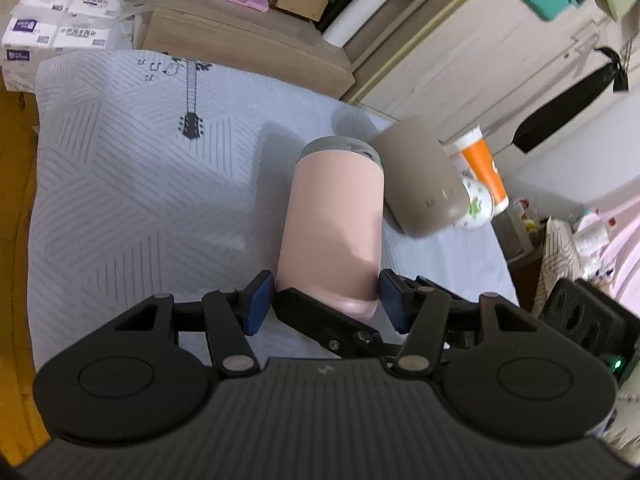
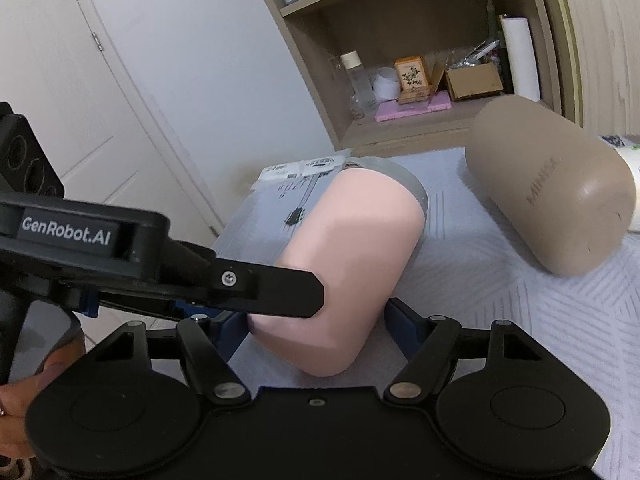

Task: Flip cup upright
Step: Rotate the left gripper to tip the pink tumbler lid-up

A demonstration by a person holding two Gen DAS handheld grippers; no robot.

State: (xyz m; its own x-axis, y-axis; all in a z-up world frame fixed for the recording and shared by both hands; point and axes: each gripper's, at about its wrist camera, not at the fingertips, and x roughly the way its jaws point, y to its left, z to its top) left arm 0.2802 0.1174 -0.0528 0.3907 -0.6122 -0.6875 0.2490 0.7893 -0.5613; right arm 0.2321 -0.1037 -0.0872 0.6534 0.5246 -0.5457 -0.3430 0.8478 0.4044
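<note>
A pink cup (image 1: 332, 220) with a grey lid lies on its side on the grey patterned cloth (image 1: 120, 184), lid end pointing away. My left gripper (image 1: 326, 300) is shut on its base end, blue pads against both sides. My right gripper (image 2: 316, 328) is also closed around the base end of the same cup (image 2: 352, 256), fingers on each side. The left gripper's black finger (image 2: 272, 292) crosses in front of the cup in the right wrist view.
A tan cup (image 1: 420, 176) lies on its side just right of the pink one, also in the right wrist view (image 2: 552, 192). An orange-and-white bottle (image 1: 480, 168) lies behind it. A wooden cabinet (image 1: 248, 40) with boxes stands beyond the cloth. Tissue packs (image 1: 60, 20) sit far left.
</note>
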